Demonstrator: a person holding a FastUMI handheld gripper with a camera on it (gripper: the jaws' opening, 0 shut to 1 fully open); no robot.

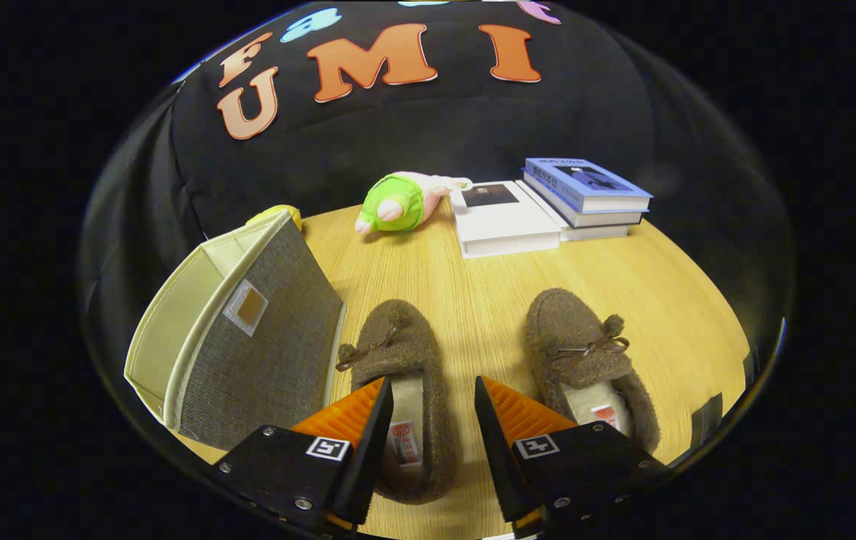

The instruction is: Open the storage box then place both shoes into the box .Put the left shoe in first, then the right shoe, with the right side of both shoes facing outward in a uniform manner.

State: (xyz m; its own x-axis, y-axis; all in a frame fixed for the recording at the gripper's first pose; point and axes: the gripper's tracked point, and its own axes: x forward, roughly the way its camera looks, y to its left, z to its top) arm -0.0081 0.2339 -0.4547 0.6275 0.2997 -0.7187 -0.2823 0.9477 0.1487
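The gripper (434, 420) is held apart over the left shoe (401, 390), beside the box (262, 345) (lid seemingly unopened); the soft heel could be missed or pushed away.

Fuzzy fleece shoes (405, 375) and a coarse woven-cloth storage box (262, 352) sit on matt wood-grain table (473, 300).

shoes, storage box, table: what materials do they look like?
Shoes: fuzzy brown fleece or wool-like fabric, pale soft lining, thin bow laces. Storage box: coarse grey woven cloth outside, smooth cream panel inside, likely fabric over board. Table: light wood grain, matte, possibly laminate. The gripper is open, its fingers over the nearer shoe's heel.
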